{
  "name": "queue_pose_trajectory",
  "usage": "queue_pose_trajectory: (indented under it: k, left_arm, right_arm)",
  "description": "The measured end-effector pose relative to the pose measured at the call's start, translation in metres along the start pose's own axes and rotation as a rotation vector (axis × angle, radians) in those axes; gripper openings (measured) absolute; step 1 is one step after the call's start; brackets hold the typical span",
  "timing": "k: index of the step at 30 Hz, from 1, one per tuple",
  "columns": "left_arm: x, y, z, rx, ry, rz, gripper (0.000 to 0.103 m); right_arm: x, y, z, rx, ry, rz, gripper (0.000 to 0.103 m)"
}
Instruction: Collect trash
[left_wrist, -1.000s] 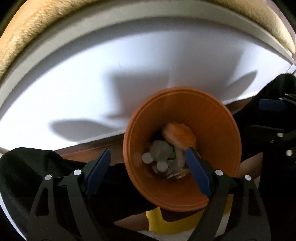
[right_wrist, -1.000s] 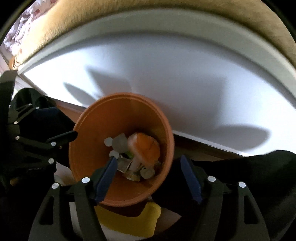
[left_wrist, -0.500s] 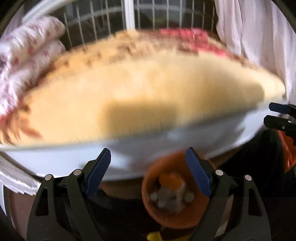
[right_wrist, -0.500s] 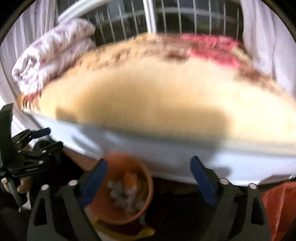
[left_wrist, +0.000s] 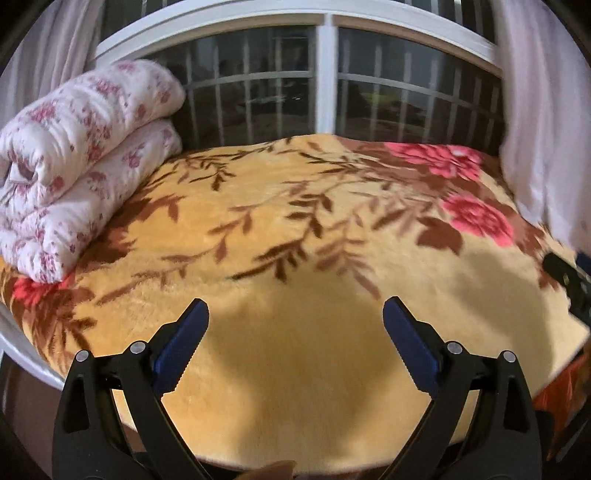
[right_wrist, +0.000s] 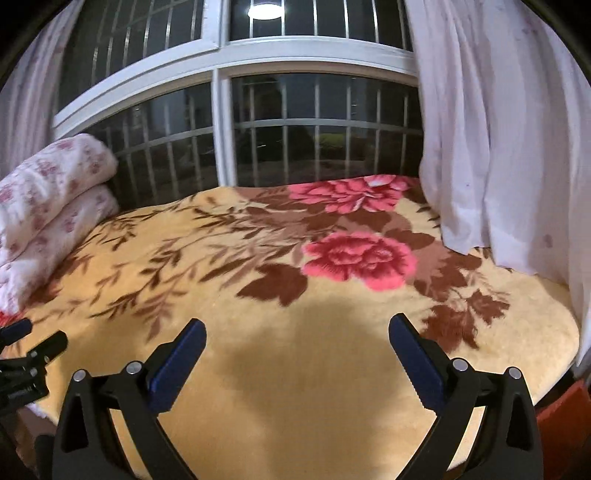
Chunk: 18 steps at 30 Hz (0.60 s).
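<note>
My left gripper is open and empty, held above the near edge of a bed. My right gripper is open and empty too, beside it to the right. The right gripper's tip shows at the right edge of the left wrist view. The left gripper's tip shows at the left edge of the right wrist view. No trash and no bin is in view in either frame. The bed is covered by a yellow blanket with brown leaves and pink flowers; it also shows in the right wrist view.
A folded white floral quilt lies at the bed's far left, also in the right wrist view. A barred window is behind the bed. A white curtain hangs at the right. Something orange-red sits low right of the bed.
Both grippers have lifted and tilted up from the orange bin of trash by the bed's white side. The bin has dropped out of view; the bed top and window now fill both views.
</note>
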<state>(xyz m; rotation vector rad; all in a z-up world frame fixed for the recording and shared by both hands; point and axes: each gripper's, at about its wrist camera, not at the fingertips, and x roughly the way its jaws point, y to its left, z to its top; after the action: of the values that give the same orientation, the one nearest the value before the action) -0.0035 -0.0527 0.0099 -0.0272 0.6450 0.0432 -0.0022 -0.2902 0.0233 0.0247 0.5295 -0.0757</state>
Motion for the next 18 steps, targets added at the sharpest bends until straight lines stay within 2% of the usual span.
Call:
queue_pose_trajectory:
  k: [5, 12, 18]
  left_arm:
    - [0.022, 0.009, 0.008, -0.041, 0.019, 0.012, 0.093]
    - [0.031, 0.005, 0.006, -0.019, 0.025, 0.014, 0.093]
    - [0.031, 0.004, 0.003, -0.020, 0.033, -0.008, 0.093]
  right_arm:
    - [0.014, 0.014, -0.005, -0.027, 0.000, -0.021, 0.098]
    - [0.022, 0.035, -0.007, -0.092, -0.019, -0.054, 0.098]
    - [0.025, 0.035, -0.008, -0.072, -0.002, -0.048, 0.098]
